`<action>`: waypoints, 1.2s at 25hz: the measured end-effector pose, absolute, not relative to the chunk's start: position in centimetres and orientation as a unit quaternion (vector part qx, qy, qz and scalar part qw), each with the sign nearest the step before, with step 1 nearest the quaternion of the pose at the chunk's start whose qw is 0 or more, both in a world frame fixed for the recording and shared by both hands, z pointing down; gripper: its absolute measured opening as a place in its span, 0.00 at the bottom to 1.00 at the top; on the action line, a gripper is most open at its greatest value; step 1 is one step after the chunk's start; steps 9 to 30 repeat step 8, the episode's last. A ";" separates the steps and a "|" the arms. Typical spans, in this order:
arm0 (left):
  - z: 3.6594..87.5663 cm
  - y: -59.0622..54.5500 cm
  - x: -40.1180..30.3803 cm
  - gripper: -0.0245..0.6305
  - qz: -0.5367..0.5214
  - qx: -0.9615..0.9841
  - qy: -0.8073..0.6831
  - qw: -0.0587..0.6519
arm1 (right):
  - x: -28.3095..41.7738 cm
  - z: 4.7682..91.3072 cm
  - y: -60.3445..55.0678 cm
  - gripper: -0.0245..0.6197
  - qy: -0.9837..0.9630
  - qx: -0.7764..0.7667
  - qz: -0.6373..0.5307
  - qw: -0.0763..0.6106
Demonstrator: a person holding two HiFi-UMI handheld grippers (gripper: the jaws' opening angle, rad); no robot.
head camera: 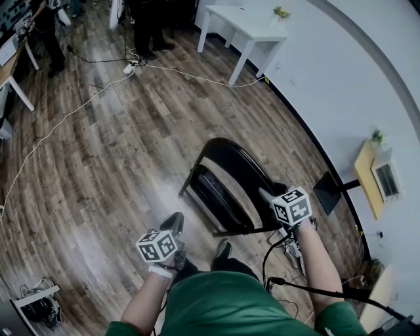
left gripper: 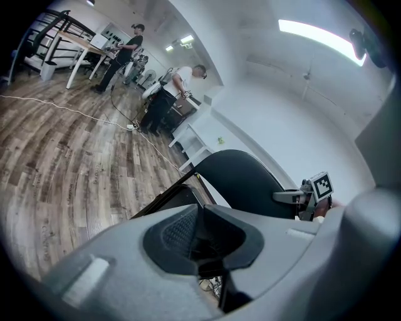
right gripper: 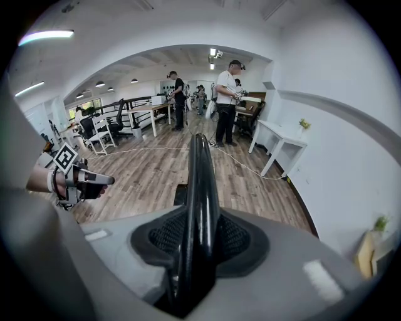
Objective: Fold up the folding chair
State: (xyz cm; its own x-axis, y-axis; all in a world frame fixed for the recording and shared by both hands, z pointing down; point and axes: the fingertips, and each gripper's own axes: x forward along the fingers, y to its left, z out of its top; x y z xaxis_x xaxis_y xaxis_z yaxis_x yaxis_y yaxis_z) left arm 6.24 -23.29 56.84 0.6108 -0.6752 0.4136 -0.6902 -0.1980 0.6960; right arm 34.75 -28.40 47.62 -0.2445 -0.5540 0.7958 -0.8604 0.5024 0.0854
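Right gripper (head camera: pixel 268 195) clamps the backrest rim of the black folding chair (head camera: pixel 231 164) standing on the wood floor (head camera: pixel 118 151). The rim's long edge runs straight ahead from its jaws. Left gripper (left gripper: pixel 202 233), closed and empty, faces the chair.

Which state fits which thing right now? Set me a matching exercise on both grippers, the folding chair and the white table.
Things:
1 left gripper
2 right gripper
3 folding chair
4 white table

States:
A clamped on the chair's upper edge
B beside the white wall, small plant on top
C jaws together, nothing between them
D black, standing on the wood floor

Pairs: 1-C, 2-A, 3-D, 4-B
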 end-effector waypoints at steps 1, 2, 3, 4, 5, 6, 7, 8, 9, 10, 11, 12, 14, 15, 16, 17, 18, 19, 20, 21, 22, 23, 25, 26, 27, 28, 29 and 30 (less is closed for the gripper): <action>56.9 -23.2 6.2 0.09 0.009 0.774 -0.441 0.455 | 34.7 47.6 -28.4 0.25 -0.766 0.462 0.189 0.406; 56.8 -23.0 6.2 0.09 0.009 0.773 -0.441 0.455 | 34.8 47.6 -28.3 0.25 -0.766 0.462 0.189 0.406; 56.8 -22.9 6.3 0.09 0.009 0.773 -0.441 0.456 | 34.8 47.5 -28.3 0.25 -0.766 0.462 0.188 0.406; 56.8 -22.8 6.3 0.09 0.009 0.773 -0.440 0.456 | 34.8 47.5 -28.3 0.25 -0.766 0.462 0.188 0.406; 56.8 -22.8 6.3 0.09 0.009 0.773 -0.440 0.457 | 34.8 47.5 -28.3 0.25 -0.765 0.462 0.187 0.407; 56.7 -22.7 6.3 0.09 0.009 0.773 -0.440 0.457 | 34.8 47.4 -28.3 0.25 -0.765 0.463 0.187 0.407; 56.7 -22.6 6.3 0.09 0.010 0.773 -0.440 0.457 | 34.8 47.4 -28.3 0.25 -0.765 0.463 0.187 0.407; 56.7 -22.6 6.3 0.09 0.010 0.772 -0.441 0.457 | 34.7 47.3 -28.3 0.25 -0.765 0.463 0.186 0.408; 56.7 -22.6 6.3 0.09 0.010 0.772 -0.441 0.457 | 34.7 47.3 -28.3 0.25 -0.765 0.463 0.186 0.408; 56.7 -22.6 6.3 0.09 0.010 0.772 -0.441 0.457 | 34.7 47.3 -28.3 0.25 -0.765 0.463 0.186 0.408; 56.7 -22.6 6.3 0.09 0.010 0.772 -0.441 0.457 | 34.7 47.3 -28.3 0.25 -0.765 0.463 0.186 0.408; 56.7 -22.6 6.3 0.09 0.010 0.772 -0.441 0.457 | 34.7 47.3 -28.3 0.25 -0.765 0.463 0.186 0.408; 56.7 -22.6 6.3 0.09 0.010 0.772 -0.441 0.457 | 34.7 47.3 -28.3 0.25 -0.765 0.463 0.186 0.408; 56.7 -22.6 6.3 0.09 0.010 0.772 -0.441 0.457 | 34.7 47.3 -28.3 0.25 -0.765 0.463 0.186 0.408; 56.7 -22.6 6.3 0.09 0.010 0.772 -0.441 0.457 | 34.7 47.3 -28.3 0.25 -0.765 0.463 0.186 0.408; 56.7 -22.6 6.3 0.09 0.010 0.772 -0.441 0.457 | 34.7 47.3 -28.3 0.25 -0.765 0.463 0.186 0.408; 56.7 -22.6 6.3 0.09 0.010 0.772 -0.441 0.457 | 34.7 47.3 -28.3 0.25 -0.765 0.463 0.186 0.408; 56.7 -22.6 6.3 0.09 0.010 0.772 -0.441 0.457 | 34.7 47.3 -28.3 0.25 -0.765 0.463 0.186 0.408; 56.7 -22.6 6.3 0.09 0.010 0.772 -0.441 0.457 | 34.7 47.3 -28.3 0.25 -0.765 0.463 0.186 0.408; 56.7 -22.6 6.3 0.09 0.010 0.772 -0.441 0.457 | 34.7 47.3 -28.3 0.25 -0.765 0.463 0.186 0.408; 56.7 -22.6 6.3 0.09 0.010 0.772 -0.441 0.457 | 34.7 47.3 -28.3 0.25 -0.765 0.463 0.186 0.408; 56.7 -22.6 6.3 0.09 0.010 0.772 -0.441 0.457 | 34.7 47.3 -28.3 0.25 -0.765 0.463 0.186 0.408; 56.7 -22.6 6.3 0.09 0.010 0.772 -0.441 0.457 | 34.7 47.3 -28.3 0.25 -0.765 0.463 0.186 0.408; 56.7 -22.6 6.3 0.09 0.010 0.772 -0.441 0.457 | 34.7 47.3 -28.3 0.25 -0.765 0.463 0.186 0.408; 56.7 -22.6 6.3 0.09 0.010 0.772 -0.441 0.457 | 34.7 47.3 -28.3 0.25 -0.765 0.463 0.186 0.408; 56.7 -22.6 6.3 0.09 0.010 0.772 -0.441 0.457 | 34.7 47.3 -28.3 0.25 -0.765 0.463 0.186 0.408; 56.7 -22.6 6.3 0.09 0.010 0.772 -0.441 0.457 | 34.7 47.3 -28.3 0.25 -0.765 0.463 0.186 0.408; 56.7 -22.6 6.3 0.09 0.010 0.772 -0.441 0.457 | 34.7 47.3 -28.3 0.25 -0.765 0.463 0.186 0.408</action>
